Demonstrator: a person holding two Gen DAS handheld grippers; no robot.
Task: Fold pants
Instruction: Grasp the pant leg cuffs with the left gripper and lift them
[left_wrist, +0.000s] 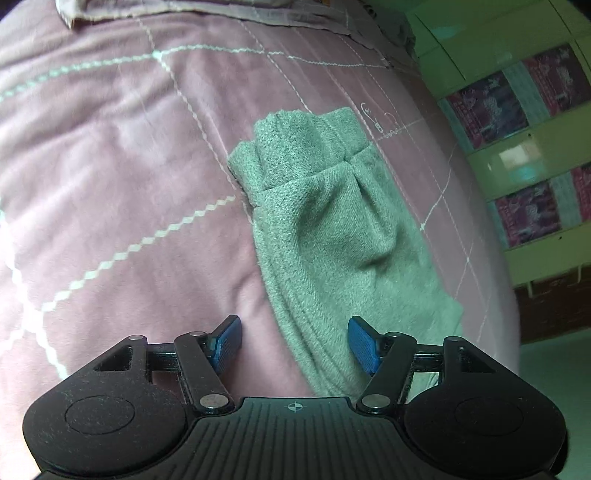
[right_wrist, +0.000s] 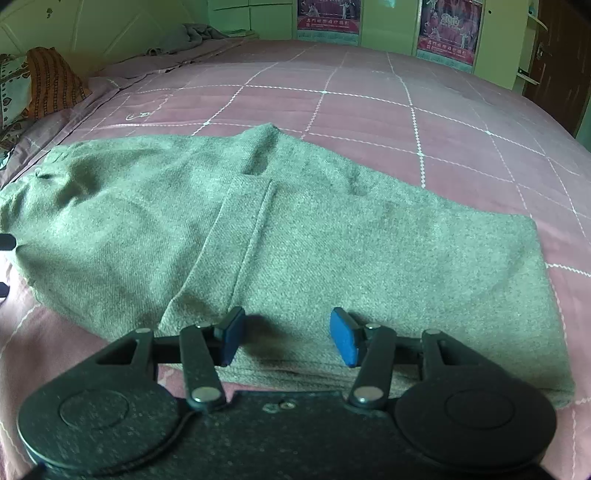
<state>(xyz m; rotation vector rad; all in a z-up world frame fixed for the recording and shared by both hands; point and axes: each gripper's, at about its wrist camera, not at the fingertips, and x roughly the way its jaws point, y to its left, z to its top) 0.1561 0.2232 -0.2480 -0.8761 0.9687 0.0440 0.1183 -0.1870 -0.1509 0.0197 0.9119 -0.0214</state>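
The posters (right_wrist: 448, 27) on the cabinet doors (right_wrist: 388, 22) carry lettering too small and blurred to read.

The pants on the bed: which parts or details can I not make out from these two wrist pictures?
- Near end of the pants: left wrist view, hidden behind the left gripper.
- Near edge of the pants: right wrist view, covered by the right gripper.
- Whether either gripper's pads touch the cloth: unclear in both views.
- Posters: right wrist view, print too small to read.
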